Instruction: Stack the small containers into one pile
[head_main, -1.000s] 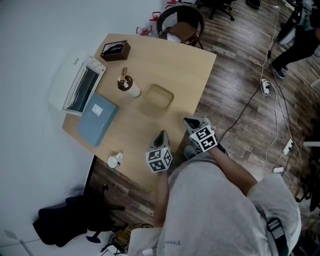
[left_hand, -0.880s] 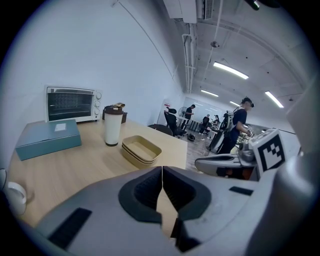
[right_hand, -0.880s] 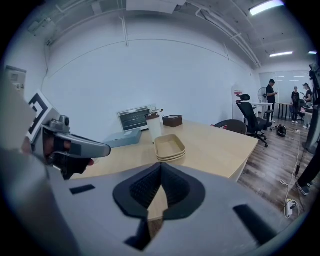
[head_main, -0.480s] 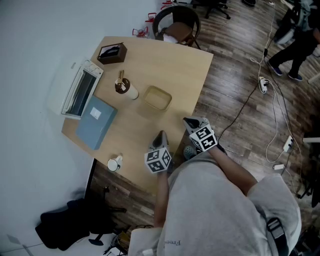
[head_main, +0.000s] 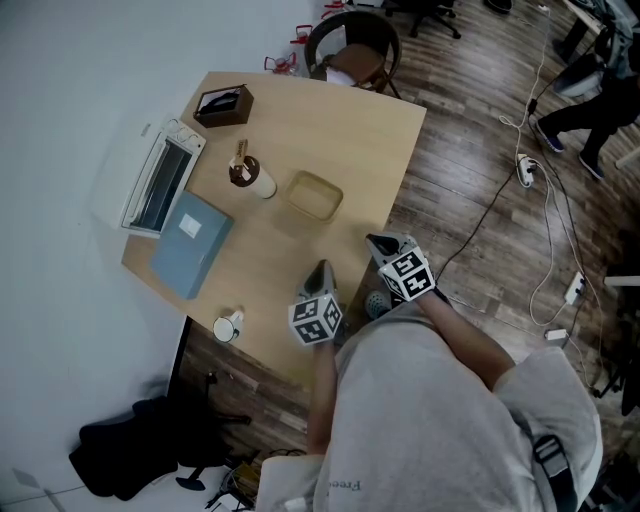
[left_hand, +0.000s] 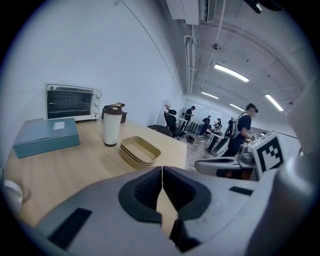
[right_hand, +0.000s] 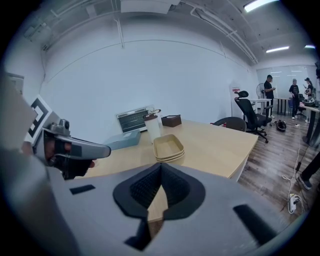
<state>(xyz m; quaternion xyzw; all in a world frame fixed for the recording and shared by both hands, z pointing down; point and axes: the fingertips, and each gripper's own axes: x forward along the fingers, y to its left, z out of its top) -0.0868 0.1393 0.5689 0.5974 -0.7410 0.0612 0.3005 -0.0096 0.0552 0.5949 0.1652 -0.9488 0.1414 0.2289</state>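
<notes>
Table (head_main: 350, 130): oven (head_main: 162, 176), blue box (head_main: 191, 242), tumbler (head_main: 252, 177), stacked containers (head_main: 314, 195), brown box (head_main: 224, 104), mug (head_main: 228, 327).

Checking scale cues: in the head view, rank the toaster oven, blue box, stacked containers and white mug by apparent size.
1. toaster oven and blue box, too alike to rank
2. stacked containers
3. white mug

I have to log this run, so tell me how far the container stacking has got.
Done: the tan containers sit nested in one pile on the table. In hand: nothing; the left gripper and right gripper are both shut and empty, near the table's front edge, apart from the pile. Left: seemingly nothing, since no loose container shows in any view.
</notes>
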